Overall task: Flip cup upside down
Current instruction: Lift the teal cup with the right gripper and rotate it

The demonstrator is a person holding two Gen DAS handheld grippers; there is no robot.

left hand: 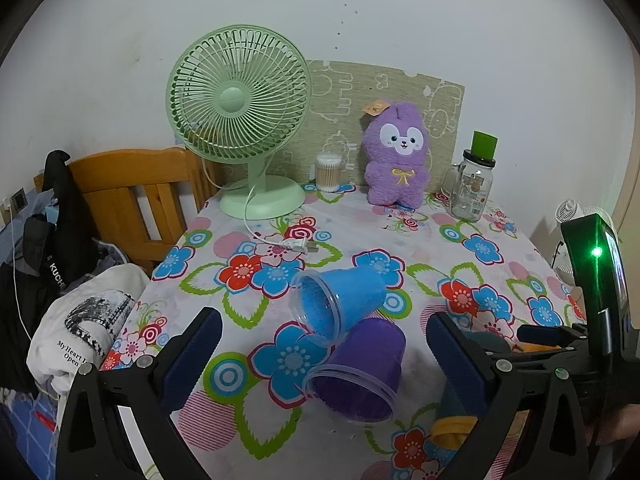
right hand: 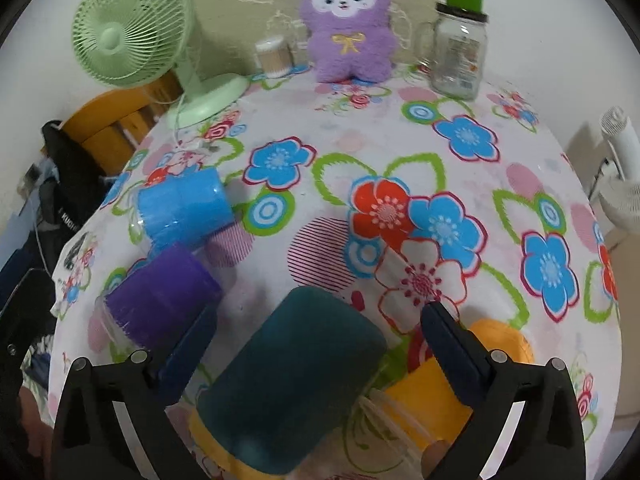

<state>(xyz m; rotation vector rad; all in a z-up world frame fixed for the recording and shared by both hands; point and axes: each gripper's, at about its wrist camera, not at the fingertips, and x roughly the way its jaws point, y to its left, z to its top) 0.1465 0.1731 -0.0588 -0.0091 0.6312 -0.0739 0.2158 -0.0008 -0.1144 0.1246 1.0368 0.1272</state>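
A blue cup (left hand: 340, 304) and a purple cup (left hand: 360, 376) lie on their sides on the flowered tablecloth (left hand: 420, 236), mouths toward my left gripper (left hand: 320, 356), which is open and empty with both cups between and just beyond its fingers. In the right wrist view a dark teal cup (right hand: 292, 380) lies on its side between the open fingers of my right gripper (right hand: 320, 344). A yellow cup (right hand: 436, 384) lies beside it at the right finger. The blue cup (right hand: 184, 208) and purple cup (right hand: 160, 296) show at left there.
At the table's back stand a green fan (left hand: 240, 120) with its cord and plug (left hand: 296, 245), a cotton-swab jar (left hand: 329, 172), a purple plush (left hand: 396, 156) and a glass jar with a green lid (left hand: 472, 184). A wooden chair (left hand: 132, 200) with clothes is at left.
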